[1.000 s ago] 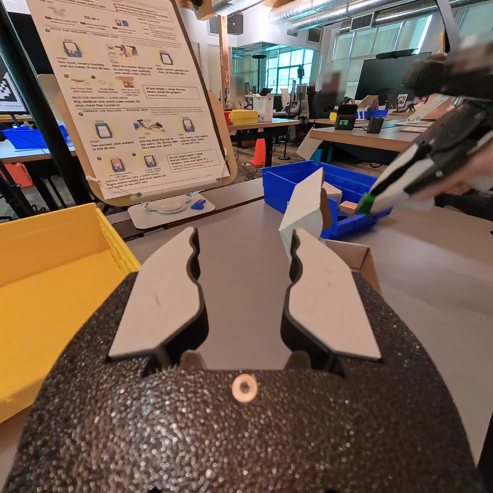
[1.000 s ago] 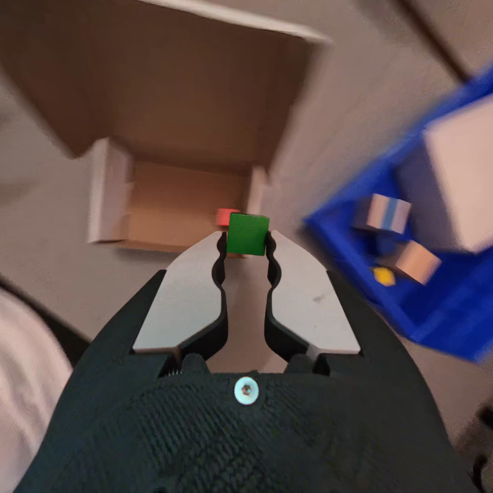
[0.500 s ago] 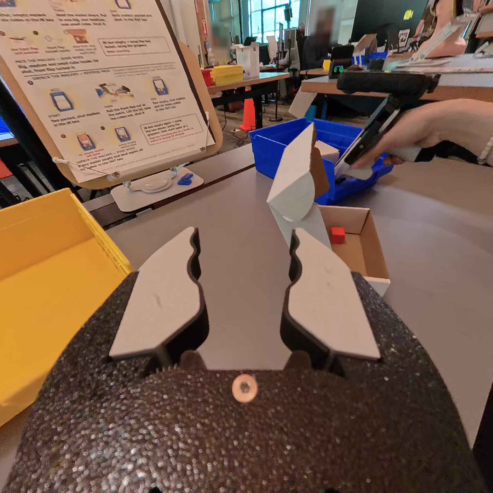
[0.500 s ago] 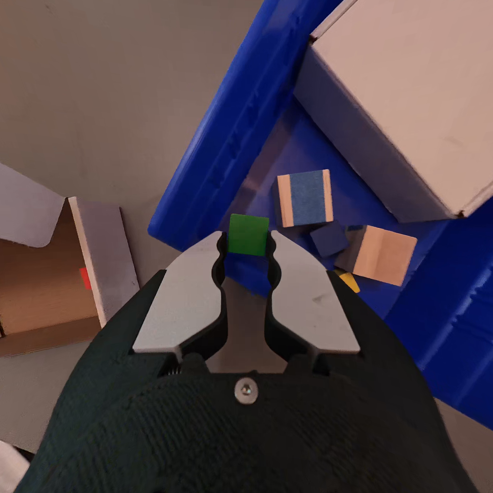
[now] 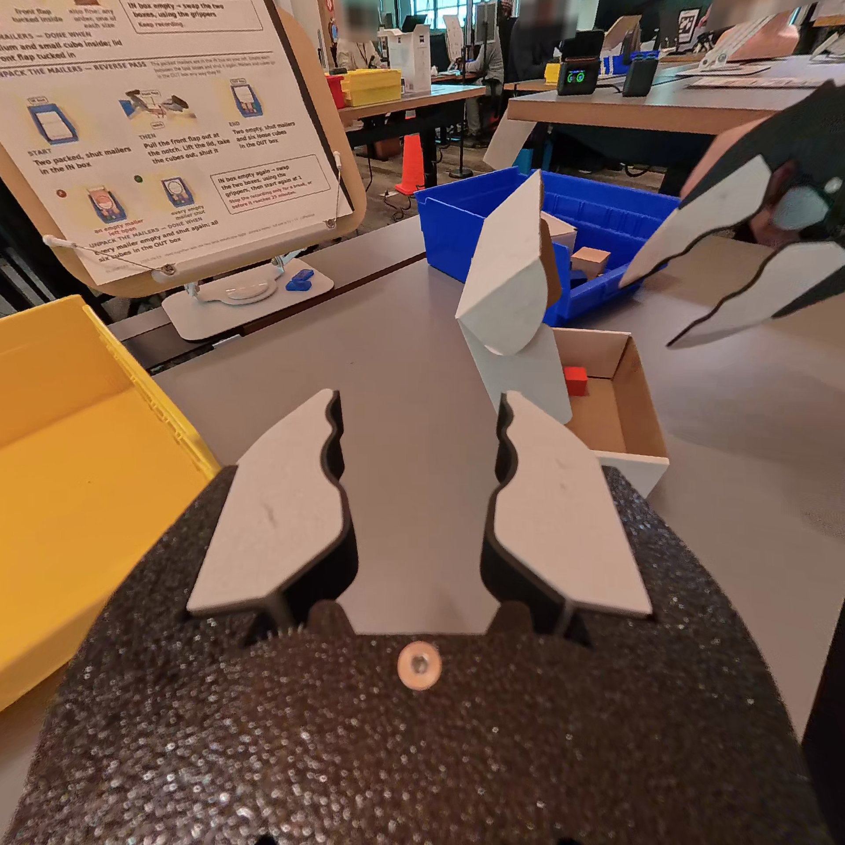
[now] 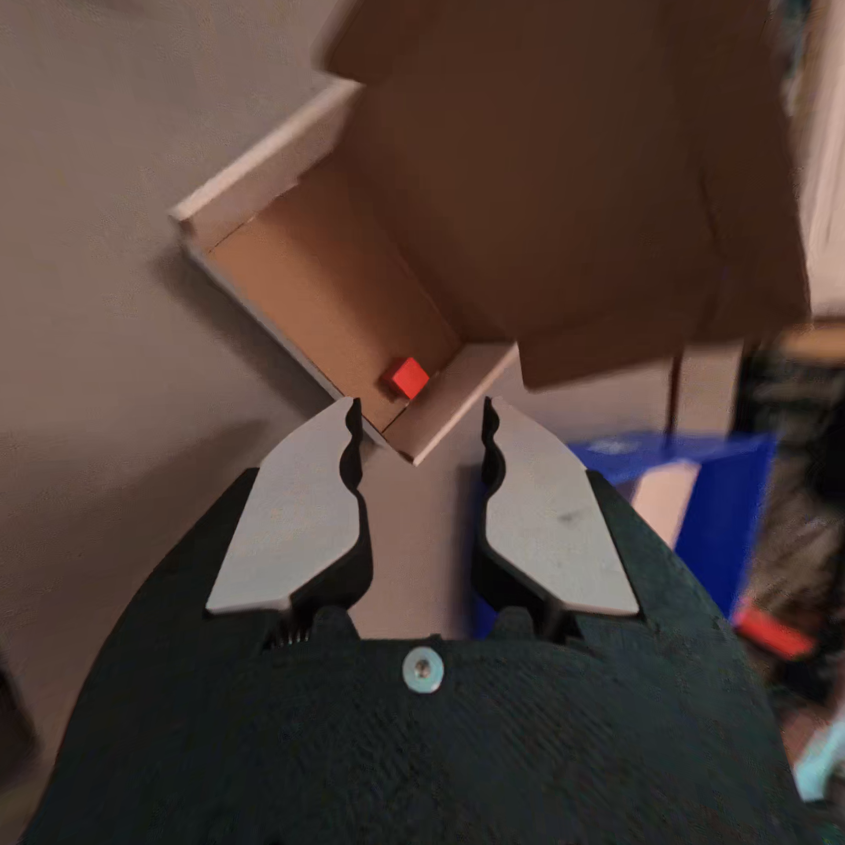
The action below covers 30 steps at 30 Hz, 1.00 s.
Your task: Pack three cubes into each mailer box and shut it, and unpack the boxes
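Note:
An open white mailer box (image 5: 635, 466) lies on the grey table with its lid (image 5: 503, 274) raised. One small red cube (image 5: 575, 379) sits inside it. My left gripper (image 5: 418, 402) is open and empty, just left of the box. My right gripper (image 5: 645, 315) is open and empty above the box's far right. In the right wrist view my right gripper (image 6: 420, 402) hovers at the box's near corner (image 6: 439, 425), close to the red cube (image 6: 409, 377), under the brown inside of the lid (image 6: 571, 183).
A blue bin (image 5: 457, 219) behind the box holds a second white mailer (image 5: 560, 228) and loose cubes (image 5: 590, 260). It also shows in the right wrist view (image 6: 713, 503). A yellow bin (image 5: 91, 457) stands at the left. An instruction board (image 5: 160, 137) stands behind.
My right gripper carried a green cube from the mailer to the blue bin, let it go, and came back over the open mailer with open jaws. My left gripper tilted down slightly.

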Tool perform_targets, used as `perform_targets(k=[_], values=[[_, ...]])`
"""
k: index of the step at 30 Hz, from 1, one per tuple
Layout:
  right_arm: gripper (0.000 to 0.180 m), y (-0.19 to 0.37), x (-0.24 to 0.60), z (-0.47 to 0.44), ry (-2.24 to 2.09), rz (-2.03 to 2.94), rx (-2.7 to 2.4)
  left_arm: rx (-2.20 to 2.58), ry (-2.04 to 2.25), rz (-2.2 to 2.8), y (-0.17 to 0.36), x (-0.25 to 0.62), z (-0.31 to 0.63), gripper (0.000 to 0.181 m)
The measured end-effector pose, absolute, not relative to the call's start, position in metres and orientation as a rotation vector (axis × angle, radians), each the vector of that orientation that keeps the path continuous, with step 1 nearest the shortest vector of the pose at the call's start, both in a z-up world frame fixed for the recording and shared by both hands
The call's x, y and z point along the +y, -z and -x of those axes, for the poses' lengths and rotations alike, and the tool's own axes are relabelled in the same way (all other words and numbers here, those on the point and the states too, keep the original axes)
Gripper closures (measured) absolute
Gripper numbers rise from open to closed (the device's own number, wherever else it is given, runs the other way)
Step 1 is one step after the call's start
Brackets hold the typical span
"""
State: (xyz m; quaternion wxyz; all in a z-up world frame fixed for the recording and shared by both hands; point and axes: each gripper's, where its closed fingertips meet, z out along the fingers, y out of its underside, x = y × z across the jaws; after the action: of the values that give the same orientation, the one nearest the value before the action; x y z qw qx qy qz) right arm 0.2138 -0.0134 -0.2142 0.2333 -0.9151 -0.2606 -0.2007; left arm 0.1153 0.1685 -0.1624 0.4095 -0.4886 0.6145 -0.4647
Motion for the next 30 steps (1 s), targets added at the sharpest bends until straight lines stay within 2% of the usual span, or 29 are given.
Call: perform_targets(k=[5, 8, 14, 28, 30], values=[[0.132, 0.23, 0.015, -0.214, 0.67, 2.474, -1.298, 1.568, 1.156, 1.19, 0.158, 0.161, -0.115, 0.117], [0.137, 0.242, 0.017, -0.222, 0.527, 2.535, -1.453, 1.591, 1.138, 1.175, 0.16, 0.159, -0.114, 0.116], [0.142, 0.267, 0.011, -0.217, 0.244, 2.632, -1.599, 1.609, 1.136, 1.182, 0.166, 0.161, -0.114, 0.116], [0.142, 0.302, -0.001, -0.244, 0.291, 2.789, -1.838, 1.649, 1.134, 1.193, 0.175, 0.158, -0.117, 0.116], [0.158, 0.304, -0.006, -0.246, 0.295, 2.834, -1.855, 1.653, 1.135, 1.192, 0.175, 0.157, -0.116, 0.116]])
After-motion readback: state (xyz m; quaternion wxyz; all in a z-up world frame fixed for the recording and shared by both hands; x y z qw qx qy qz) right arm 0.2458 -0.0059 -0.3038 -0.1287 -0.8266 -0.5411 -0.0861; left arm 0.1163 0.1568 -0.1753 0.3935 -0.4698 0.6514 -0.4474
